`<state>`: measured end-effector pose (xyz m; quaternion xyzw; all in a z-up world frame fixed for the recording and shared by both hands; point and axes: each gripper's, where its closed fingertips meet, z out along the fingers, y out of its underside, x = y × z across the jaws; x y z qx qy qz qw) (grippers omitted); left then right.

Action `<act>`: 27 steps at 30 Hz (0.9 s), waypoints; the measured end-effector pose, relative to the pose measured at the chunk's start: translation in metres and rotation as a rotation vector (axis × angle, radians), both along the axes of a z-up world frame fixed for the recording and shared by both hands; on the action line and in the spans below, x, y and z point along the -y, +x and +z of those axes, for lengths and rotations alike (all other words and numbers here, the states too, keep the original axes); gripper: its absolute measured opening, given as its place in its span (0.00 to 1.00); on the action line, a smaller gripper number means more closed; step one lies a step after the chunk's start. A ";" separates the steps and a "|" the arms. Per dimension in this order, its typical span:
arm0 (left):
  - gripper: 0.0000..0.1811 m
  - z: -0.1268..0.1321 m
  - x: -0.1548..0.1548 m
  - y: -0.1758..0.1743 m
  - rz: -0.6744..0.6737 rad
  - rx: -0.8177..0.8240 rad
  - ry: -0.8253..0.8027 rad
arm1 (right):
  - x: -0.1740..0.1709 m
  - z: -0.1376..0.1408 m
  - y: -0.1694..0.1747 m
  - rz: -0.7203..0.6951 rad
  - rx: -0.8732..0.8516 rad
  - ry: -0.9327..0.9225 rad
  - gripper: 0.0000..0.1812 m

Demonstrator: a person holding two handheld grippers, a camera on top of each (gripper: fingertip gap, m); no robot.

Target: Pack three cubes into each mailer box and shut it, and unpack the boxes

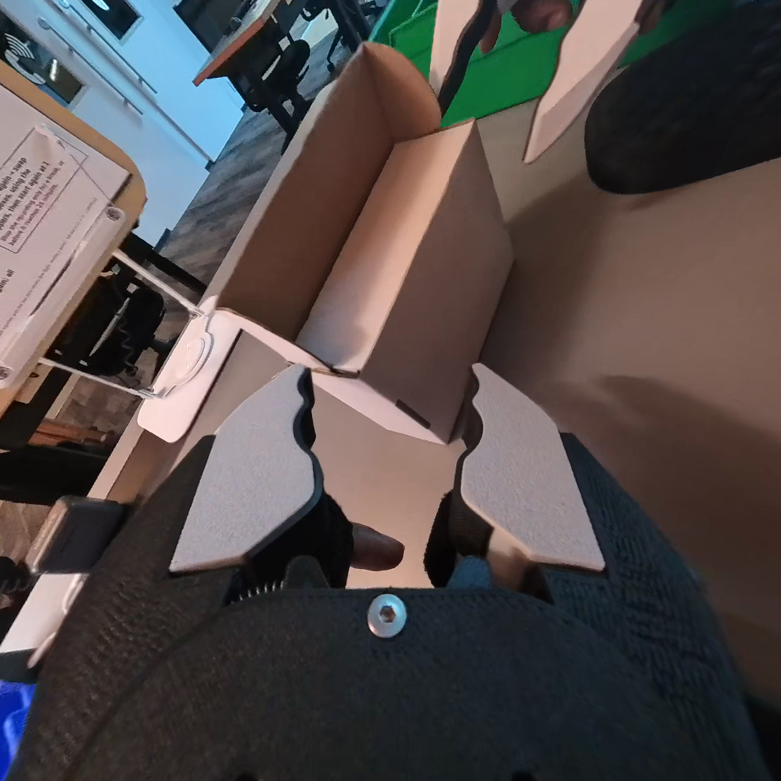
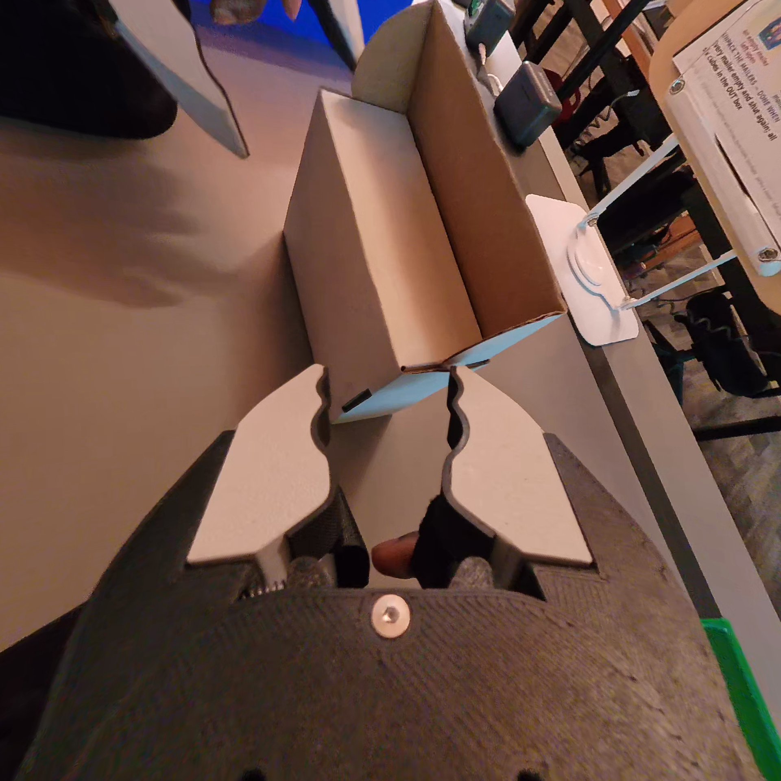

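A white mailer box (image 1: pixel 405 274) lies on the tan table, with its brown-lined lid (image 1: pixel 317 190) standing up along the far side. My left gripper (image 1: pixel 389 372) is open and empty, its fingertips at one end corner of the box. The right gripper's fingers (image 1: pixel 562 93) show beyond the other end. In the right wrist view the box (image 2: pixel 372 232) and lid (image 2: pixel 477 190) run away from me. My right gripper (image 2: pixel 388 372) is open and empty at its near end corner. The left gripper's fingers (image 2: pixel 190 84) show at the top left. The box's inside is hidden and no cubes are in view.
A green bin (image 1: pixel 486 76) stands behind the right gripper and a blue bin (image 2: pixel 270 17) behind the left one. A sheet on a stand (image 2: pixel 718 105) with a white base plate (image 2: pixel 587 274) sits at the table's edge, near dark devices (image 2: pixel 528 101).
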<state>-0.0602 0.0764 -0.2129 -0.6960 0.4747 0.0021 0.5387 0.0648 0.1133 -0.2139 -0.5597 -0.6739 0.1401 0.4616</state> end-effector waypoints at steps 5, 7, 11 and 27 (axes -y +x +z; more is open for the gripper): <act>0.43 0.025 -0.007 -0.005 -0.013 0.029 0.063 | -0.002 0.013 0.000 0.033 -0.024 0.011 0.39; 0.46 0.034 -0.013 -0.004 -0.032 0.039 0.087 | -0.008 0.020 -0.004 0.034 -0.042 0.035 0.48; 0.52 0.036 -0.022 0.004 -0.097 0.024 0.085 | -0.017 0.031 -0.013 0.087 -0.057 0.076 0.54; 0.30 0.018 -0.023 0.003 -0.118 -0.092 0.165 | -0.015 0.018 -0.014 0.105 0.022 0.295 0.28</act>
